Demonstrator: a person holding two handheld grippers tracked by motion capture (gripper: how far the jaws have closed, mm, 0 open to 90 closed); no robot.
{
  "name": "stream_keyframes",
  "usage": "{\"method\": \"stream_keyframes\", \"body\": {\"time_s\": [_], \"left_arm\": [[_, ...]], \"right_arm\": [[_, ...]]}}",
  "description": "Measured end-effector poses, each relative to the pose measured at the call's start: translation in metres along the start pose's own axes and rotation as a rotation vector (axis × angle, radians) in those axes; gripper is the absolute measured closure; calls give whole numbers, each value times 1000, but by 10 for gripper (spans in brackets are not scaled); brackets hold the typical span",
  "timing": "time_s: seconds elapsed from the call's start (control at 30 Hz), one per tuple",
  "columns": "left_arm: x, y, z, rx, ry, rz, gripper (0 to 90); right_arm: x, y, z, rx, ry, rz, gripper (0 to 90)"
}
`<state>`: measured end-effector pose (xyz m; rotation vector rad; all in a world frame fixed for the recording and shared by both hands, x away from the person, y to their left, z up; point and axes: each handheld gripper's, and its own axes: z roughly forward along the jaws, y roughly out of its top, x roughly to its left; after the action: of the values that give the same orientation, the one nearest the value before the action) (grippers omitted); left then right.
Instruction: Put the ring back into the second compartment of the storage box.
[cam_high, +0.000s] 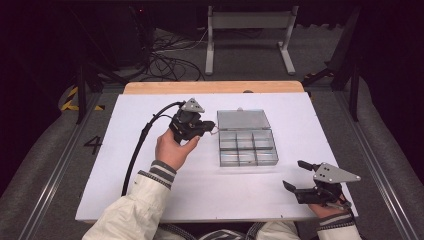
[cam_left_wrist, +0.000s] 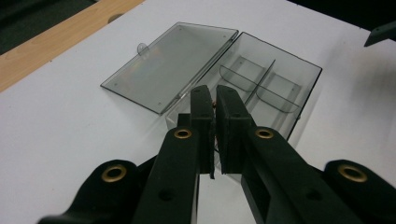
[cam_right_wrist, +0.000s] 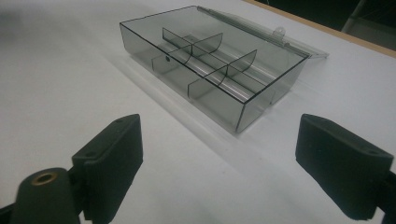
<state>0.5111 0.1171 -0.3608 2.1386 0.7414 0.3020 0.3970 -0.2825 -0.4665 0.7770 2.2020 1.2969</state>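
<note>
The open box (cam_high: 247, 144) lay mid-bench, long axis crosswise. The left tongs (cam_high: 209, 129), pressed together on something small and unclear, hovered at its left edge. The right tongs (cam_high: 296, 176) stood apart, farther off.

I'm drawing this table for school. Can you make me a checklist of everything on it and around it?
Surface: white board on a wooden table.
Job's things: clear plastic box with dividers, lid open and lying flat behind it; compartments look empty.
Clutter: nothing seen.
Grippers: left hand-held gripper shut at the box's near edge, a tiny thing possibly pinched, too small to tell; right hand-held gripper open, resting apart from the box.
Cables: black cable trails from the left one; more cables on the floor.
Surroundings: grey metal stand, dark floor.
</note>
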Motion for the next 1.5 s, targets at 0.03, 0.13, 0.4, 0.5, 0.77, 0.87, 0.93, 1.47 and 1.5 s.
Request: {"method": "stream_keyframes", "body": {"time_s": [0.03, 0.13, 0.4, 0.5, 0.77, 0.87, 0.93, 1.47, 1.5], "left_arm": [[0, 1, 3, -6, -4, -10, 868], [1, 3, 9, -8, -11, -14, 868], [0, 8, 30, -30, -25, -42, 868], [4, 9, 37, -43, -43, -69, 868], [8, 6, 56, -52, -64, -112, 868], [6, 5, 63, -62, -59, -102, 869], [5, 4, 68, -68, -54, -90, 869], [-2, -5, 103, -76, -64, -85, 868], [-2, -6, 104, -76, -69, -95, 868]], "right_arm": [[0, 0, 0, 0, 1, 1, 155], [0, 0, 0, -1, 3, 2, 155], [-1, -1, -1, -4, 6, 5, 155], [-1, -1, -1, -6, 5, 6, 155], [-1, -1, -2, -5, 7, 4, 155], [-1, -1, -2, -5, 9, 2, 155], [-1, -1, -2, -6, 9, 4, 155], [0, -2, -4, -5, 15, 1, 155], [0, -2, -4, -5, 15, 1, 155]]}}
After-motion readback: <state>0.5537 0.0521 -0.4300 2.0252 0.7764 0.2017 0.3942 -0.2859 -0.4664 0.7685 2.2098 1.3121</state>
